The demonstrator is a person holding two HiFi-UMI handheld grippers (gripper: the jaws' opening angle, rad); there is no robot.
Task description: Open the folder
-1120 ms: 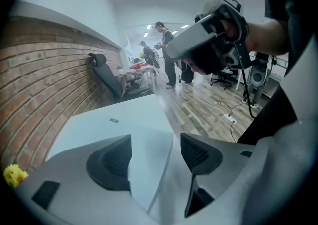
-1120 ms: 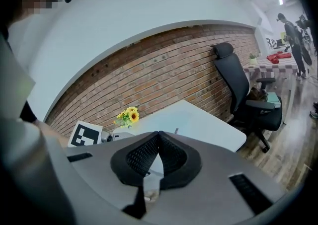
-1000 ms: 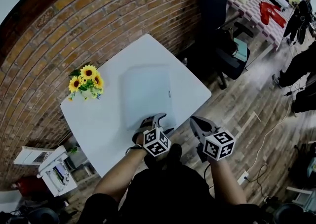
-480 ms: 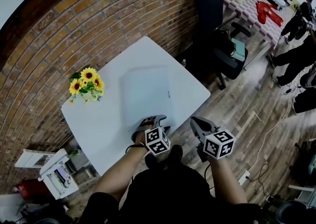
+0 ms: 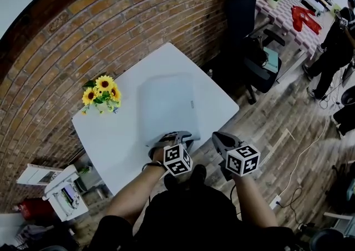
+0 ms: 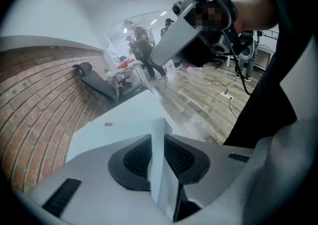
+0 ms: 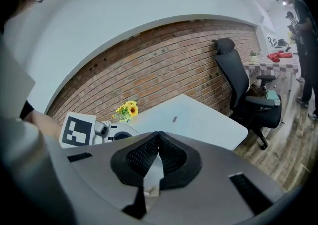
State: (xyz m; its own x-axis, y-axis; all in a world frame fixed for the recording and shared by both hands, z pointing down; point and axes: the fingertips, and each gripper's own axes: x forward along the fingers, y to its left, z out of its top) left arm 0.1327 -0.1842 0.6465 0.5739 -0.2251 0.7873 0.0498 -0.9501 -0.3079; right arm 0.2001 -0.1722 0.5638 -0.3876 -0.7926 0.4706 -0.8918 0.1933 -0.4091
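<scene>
The right gripper (image 5: pixel 221 139) hangs clenched and empty just off the near edge of the table (image 5: pixel 111 133), the left gripper (image 5: pixel 176 135) grasps the near edge of the folder (image 5: pixel 166 103) lying mid-table, and flowers (image 5: pixel 100 92) stand at the left corner.

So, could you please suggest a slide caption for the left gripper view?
Left gripper with its jaws shut on a corner of the white folder on the table.

Near edge hidden
The left hand-held gripper (image 5: pixel 177 136) covers the near edge of the folder (image 5: pixel 165 106); the mark (image 5: pixel 191 104) on its right side is too small to tell.
</scene>
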